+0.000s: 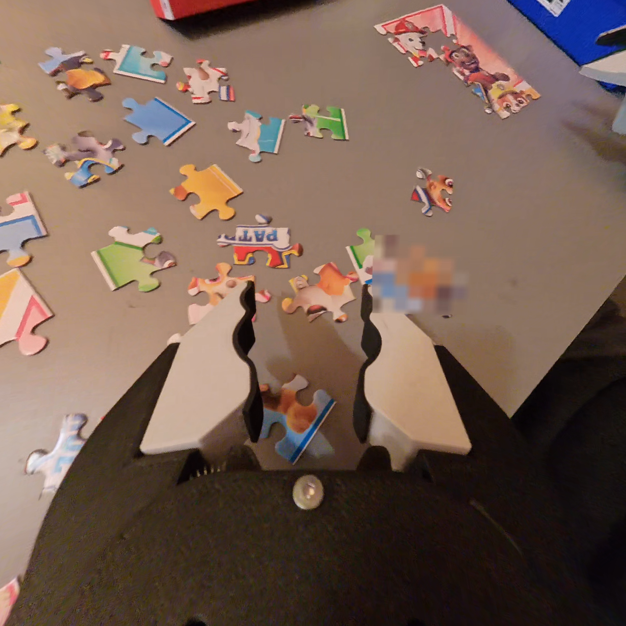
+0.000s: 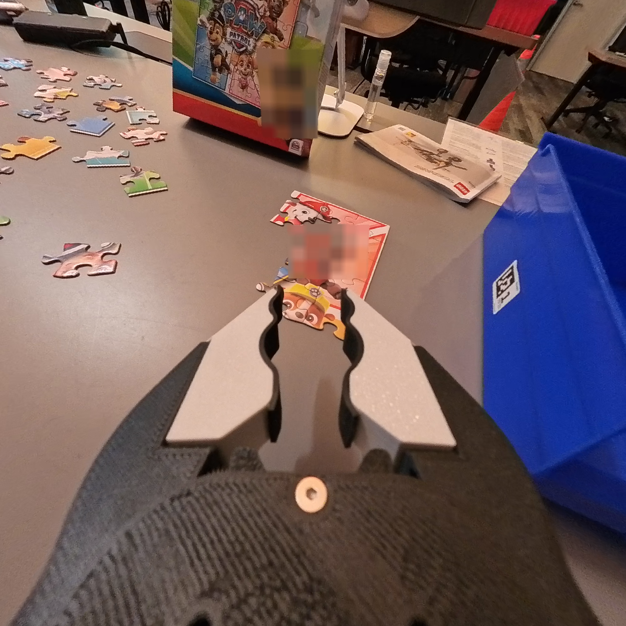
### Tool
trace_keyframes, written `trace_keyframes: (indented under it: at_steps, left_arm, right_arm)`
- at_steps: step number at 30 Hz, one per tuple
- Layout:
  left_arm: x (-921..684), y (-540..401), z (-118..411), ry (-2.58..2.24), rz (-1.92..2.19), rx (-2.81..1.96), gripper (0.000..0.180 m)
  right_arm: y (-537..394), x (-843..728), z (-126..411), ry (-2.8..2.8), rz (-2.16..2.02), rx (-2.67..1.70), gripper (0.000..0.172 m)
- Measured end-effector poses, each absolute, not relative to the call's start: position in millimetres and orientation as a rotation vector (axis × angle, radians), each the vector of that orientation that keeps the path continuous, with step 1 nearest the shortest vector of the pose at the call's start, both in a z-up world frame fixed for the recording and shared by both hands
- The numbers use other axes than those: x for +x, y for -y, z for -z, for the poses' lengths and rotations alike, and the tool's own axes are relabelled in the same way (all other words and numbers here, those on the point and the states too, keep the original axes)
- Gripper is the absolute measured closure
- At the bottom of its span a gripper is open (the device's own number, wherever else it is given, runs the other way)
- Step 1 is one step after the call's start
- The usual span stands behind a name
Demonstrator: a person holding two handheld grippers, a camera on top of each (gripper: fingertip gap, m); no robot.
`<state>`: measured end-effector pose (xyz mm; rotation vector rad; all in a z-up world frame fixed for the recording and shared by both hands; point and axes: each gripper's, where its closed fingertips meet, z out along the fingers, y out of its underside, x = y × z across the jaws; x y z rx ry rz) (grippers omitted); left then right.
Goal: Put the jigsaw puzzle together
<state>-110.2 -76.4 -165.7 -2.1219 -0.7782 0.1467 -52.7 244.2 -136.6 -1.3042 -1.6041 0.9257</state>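
The left gripper (image 1: 306, 294) hangs over a grey table (image 1: 508, 237) with its jaws wide apart and nothing pressed between the pads. Below the gap, close to the gripper body, lies a blue and orange puzzle piece (image 1: 298, 416). One edge of it disappears behind the left finger, so I cannot tell if it touches the pad; it looks to be flat on the table and not gripped. Just ahead of the fingertips lie an orange and white piece (image 1: 321, 293) and, partly under the left finger, another orange piece (image 1: 216, 284). Many loose pieces are spread face up and apart from each other – probably so that each picture can be read and each piece can be taken alone.

The right gripper (image 2: 311, 305) has its jaws at a middle width, also with nothing between them. Its tips stand over the near edge of the assembled puzzle section (image 2: 369, 244), a red-framed corner part which lies flat on the table. The pads do not press on it, as far as I can see. To the right stands a blue bin (image 2: 559, 305), close to the section. Behind it stands the puzzle box (image 2: 216, 67) upright – maybe as a reference picture – and a booklet (image 2: 423, 162) lies further back.
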Motion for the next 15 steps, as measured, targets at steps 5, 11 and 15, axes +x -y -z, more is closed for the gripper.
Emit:
trace_keyframes:
  at_steps: [5,11,15]
  left_arm:
    - [-101,70,179,0.724,-0.206,-2.242,0.119]
    - [-100,72,192,0.736,-0.229,-2.309,0.121]
    - [-101,72,194,0.736,-0.230,-2.314,0.127]
  right_arm:
    - [-244,-53,137,1.608,-0.921,-1.301,0.139]
    - [-243,-53,137,1.612,-0.915,-1.295,0.139]
    - [-243,-53,138,1.619,-0.902,-1.291,0.139]
